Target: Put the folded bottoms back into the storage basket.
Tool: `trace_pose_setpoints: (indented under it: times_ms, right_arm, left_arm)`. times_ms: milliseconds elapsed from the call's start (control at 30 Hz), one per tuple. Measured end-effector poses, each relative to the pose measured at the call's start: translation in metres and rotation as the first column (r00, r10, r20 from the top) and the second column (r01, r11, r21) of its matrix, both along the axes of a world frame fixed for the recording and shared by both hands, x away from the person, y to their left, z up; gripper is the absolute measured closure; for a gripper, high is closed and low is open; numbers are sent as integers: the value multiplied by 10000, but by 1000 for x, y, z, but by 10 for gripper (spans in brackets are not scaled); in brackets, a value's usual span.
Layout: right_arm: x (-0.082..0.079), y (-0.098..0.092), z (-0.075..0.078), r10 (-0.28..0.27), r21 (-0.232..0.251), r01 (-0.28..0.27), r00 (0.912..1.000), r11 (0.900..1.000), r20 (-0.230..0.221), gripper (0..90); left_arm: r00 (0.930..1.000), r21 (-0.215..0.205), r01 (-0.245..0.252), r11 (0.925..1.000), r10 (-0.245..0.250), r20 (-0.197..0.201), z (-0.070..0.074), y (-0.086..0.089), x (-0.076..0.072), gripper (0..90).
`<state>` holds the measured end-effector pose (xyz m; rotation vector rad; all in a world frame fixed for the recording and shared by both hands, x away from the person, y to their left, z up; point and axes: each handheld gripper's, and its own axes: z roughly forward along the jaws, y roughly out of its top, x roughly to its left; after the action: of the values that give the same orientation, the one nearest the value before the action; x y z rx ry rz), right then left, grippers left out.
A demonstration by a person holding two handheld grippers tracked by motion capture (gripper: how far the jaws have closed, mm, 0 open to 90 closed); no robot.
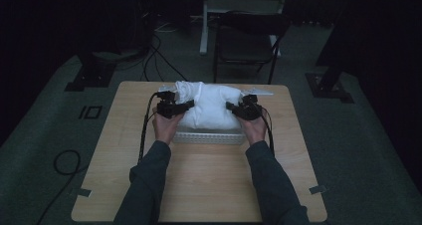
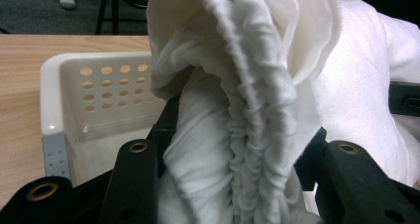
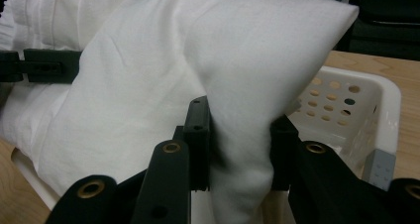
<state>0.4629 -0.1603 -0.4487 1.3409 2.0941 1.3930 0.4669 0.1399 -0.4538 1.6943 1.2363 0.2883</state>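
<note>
Pillow (image 1: 209,105), white and puffy, sits in a white basket (image 1: 209,137) near the far edge of the wood table (image 1: 209,185), about the middle btwn left & right edges. High view: left gripper (image 1: 180,107) bites the pillow's left end, right gripper (image 1: 234,107) bites its right end. Both hands are low by the basket's front wall.

Left gripper view: the jaws squeeze a bunched, gathered part of the pillow's cloth (image 2: 237,149). So it's clamped on the pillow. The basket's wall with round holes (image 2: 111,87) is behind, w/ a grey corner piece (image 2: 55,157).

Right gripper view: the jaws pinch a fat fold of the pillow (image 3: 237,130), closed tight on it. The basket rim (image 3: 369,87) is off to the right, holes in it too.

Step, I think: holding the pillow at both ends over the basket, either pushing it in or lifting it out; can't tell which. Next move needs both hands to go together & level, so the cloth doesn't slip.

No words or labels to read on these things.
</note>
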Motion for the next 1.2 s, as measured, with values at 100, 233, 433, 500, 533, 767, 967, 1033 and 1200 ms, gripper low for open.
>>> trace_pose_setpoints:
  times_ms: [100, 233, 433, 500, 533, 767, 967, 1033, 1200]
  right_arm:
    - [0, 1, -2, -63, -45, 63, 10000, 10000, -35, 706]
    - [1, 2, -3, -69, -79, 68, 10000, 9999, -22, 706]
    - [3, 2, -4, -106, -168, 105, 9999, 9998, -61, 706]
    - [4, 2, -5, -117, -196, 116, 9999, 9997, -47, 706]
    - [4, 2, -6, -133, -193, 131, 9999, 9997, -73, 706]
    - [6, 4, -8, -171, -327, 166, 9997, 9993, -155, 706]
    - [8, 7, -10, -199, -565, 187, 9996, 9982, -219, 706]
    - [8, 7, -11, -202, -633, 186, 9995, 9978, -247, 706]
    - [8, 7, -13, -176, -750, 145, 9990, 9971, -410, 706]
  left_arm:
    - [10000, 45, -51, 10000, 52, -52, -2, -1, 1, 530]
    - [9999, 91, -112, 9999, 113, -66, -2, -1, 1, 531]
    - [9997, 172, -223, 9996, 225, -93, -4, -4, 2, 530]
    - [9996, 189, -242, 9995, 244, -105, -4, -5, 2, 530]
    - [9996, 203, -255, 9995, 257, -117, -4, -5, 2, 530]
    - [9991, 444, -402, 9982, 409, -145, -6, -7, 2, 530]
    - [9984, 558, -494, 9972, 508, -242, -10, -9, 4, 530]
    - [9981, 646, -539, 9965, 558, -267, -11, -10, 3, 530]
    - [9977, 856, -565, 9947, 594, -311, -12, -13, 2, 529]
